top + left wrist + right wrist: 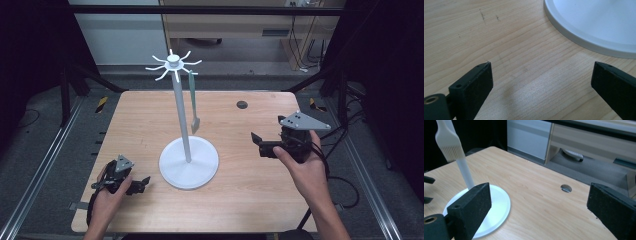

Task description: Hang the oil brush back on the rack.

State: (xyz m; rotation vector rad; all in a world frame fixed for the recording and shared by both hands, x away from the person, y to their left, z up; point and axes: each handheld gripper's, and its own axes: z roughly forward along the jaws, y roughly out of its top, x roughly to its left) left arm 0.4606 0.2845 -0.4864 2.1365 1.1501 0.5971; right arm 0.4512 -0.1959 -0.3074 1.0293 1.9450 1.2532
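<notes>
Brush hanging from one hook of the white rack, bristle end down, alongside the pole and clear of the round base. Rack standing upright near the middle of the wooden surface. Right gripper hovering to the right of the rack, well apart from the brush, pointing toward the pole; fingers standing wide, gripping nothing. In the right gripper view, brush bristles hanging at upper left, pole dropping behind them to the base plate, small round hole in the surface between the fingers farther off. Left gripper resting low at the near left of the surface, just beside the base rim; fingers spread wide, bare wood between them, base rim lying just ahead at upper right.
</notes>
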